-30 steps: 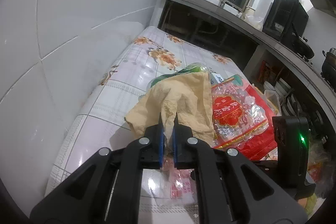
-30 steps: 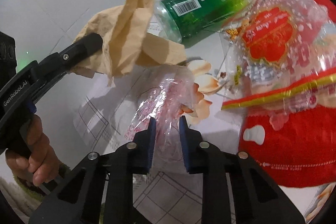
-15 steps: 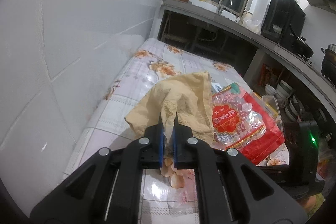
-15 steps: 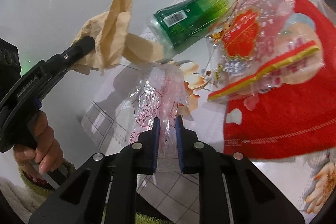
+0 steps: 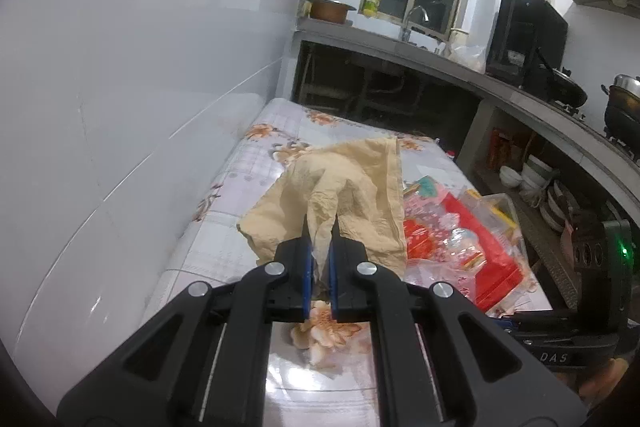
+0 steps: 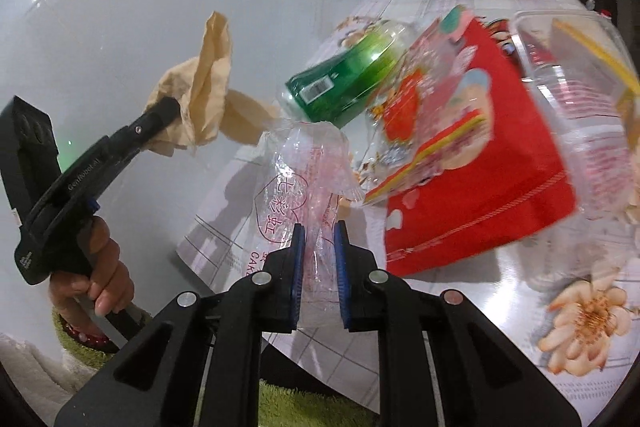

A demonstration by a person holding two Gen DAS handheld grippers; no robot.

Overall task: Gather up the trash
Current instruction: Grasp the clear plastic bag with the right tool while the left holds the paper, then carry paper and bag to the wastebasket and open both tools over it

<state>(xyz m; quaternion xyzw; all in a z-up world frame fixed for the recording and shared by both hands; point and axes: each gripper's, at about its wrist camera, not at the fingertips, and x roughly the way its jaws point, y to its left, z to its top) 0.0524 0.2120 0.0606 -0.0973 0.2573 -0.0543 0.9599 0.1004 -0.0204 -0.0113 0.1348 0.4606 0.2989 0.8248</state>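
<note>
My left gripper is shut on a crumpled tan paper bag and holds it up off the floral table. In the right wrist view the same paper bag hangs from the left gripper, which a hand holds. My right gripper is shut on a clear plastic bag with pink print, lifted above the table edge. On the table lie a green bottle, a red snack wrapper and a clear plastic box.
A white tiled wall runs along the table's left side. A kitchen counter with a sink, a black appliance and pots stands behind and to the right. A green rug lies on the floor below the table edge.
Both grippers have risen with their loads. The right jaws have closed tighter on the clear bag and lifted it off the table. The tan paper has come clear of the green bottle.
</note>
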